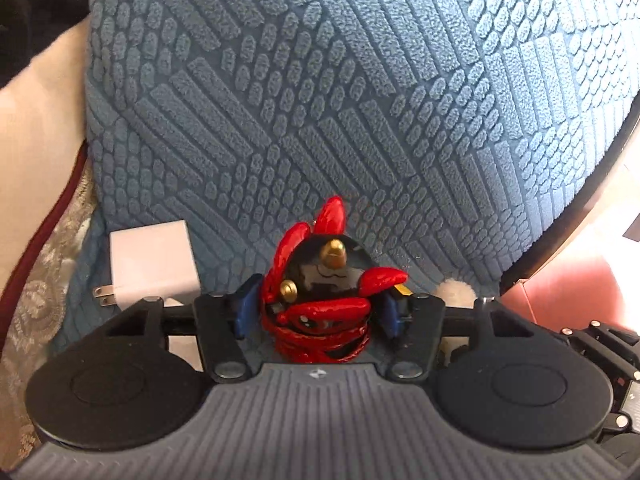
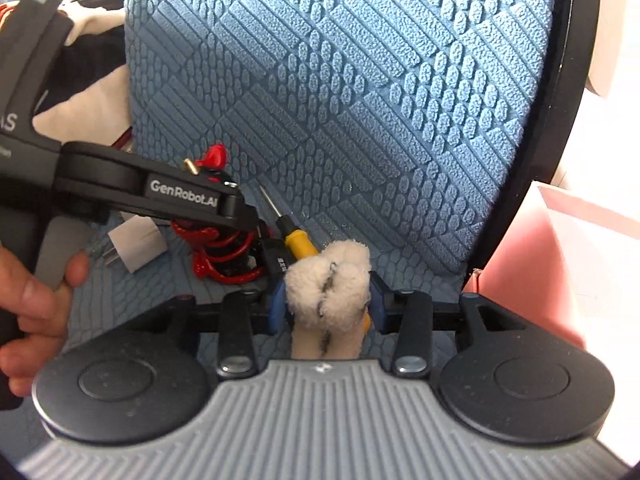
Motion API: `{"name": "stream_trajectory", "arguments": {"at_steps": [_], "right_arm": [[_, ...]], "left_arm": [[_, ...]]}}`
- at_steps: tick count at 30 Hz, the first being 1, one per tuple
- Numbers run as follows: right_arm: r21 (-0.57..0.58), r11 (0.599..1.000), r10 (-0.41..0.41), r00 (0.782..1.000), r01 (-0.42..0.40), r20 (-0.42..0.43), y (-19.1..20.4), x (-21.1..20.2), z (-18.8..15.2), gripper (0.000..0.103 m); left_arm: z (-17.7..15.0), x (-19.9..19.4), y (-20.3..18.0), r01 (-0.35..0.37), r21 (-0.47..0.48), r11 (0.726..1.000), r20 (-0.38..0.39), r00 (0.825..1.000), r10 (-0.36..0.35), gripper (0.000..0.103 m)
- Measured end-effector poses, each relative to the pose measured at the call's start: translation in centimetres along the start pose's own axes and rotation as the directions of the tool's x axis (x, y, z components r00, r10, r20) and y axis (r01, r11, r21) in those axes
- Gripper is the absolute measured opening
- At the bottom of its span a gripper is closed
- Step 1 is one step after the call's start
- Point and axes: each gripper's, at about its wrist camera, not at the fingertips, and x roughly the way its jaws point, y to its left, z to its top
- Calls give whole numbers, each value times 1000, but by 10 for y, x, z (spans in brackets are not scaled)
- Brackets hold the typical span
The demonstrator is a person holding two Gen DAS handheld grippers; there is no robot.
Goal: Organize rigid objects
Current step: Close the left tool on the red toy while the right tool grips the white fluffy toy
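A glossy red and black toy figure [image 1: 320, 304] with gold studs stands on the blue textured cushion [image 1: 320, 100]. My left gripper [image 1: 316, 306] is shut on it, with a blue pad against each side. In the right wrist view the same toy [image 2: 224, 256] shows under the left gripper's arm. My right gripper [image 2: 327, 300] is shut on a cream fluffy plush piece [image 2: 328, 280], squeezed between its blue pads. A white wall charger [image 1: 154, 264] lies just left of the toy. Between the toy and the plush lies a yellow-handled screwdriver [image 2: 298, 240].
The cushion sits on a round surface with a black rim [image 2: 560, 100]. A pink box [image 2: 560, 260] stands to the right of it. A person's hand [image 2: 32, 300] holds the left gripper's handle. Cream and dark fabric [image 1: 36, 92] lies off the left edge.
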Motion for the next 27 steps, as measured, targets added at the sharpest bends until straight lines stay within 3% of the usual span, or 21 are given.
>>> {"name": "stream_trajectory", "arguments": {"at_steps": [8,27], "right_arm": [[30,1000,6,1000,-6,7,1,-8,-4,44],[136,987,80,996,-84,30,10,-88,-15,44]], "left_arm": [[-6,-28,17,25,-78,997,6,1000,-24,64],[-45,-121,25,82,-90,993,34,996,-80,64]]}}
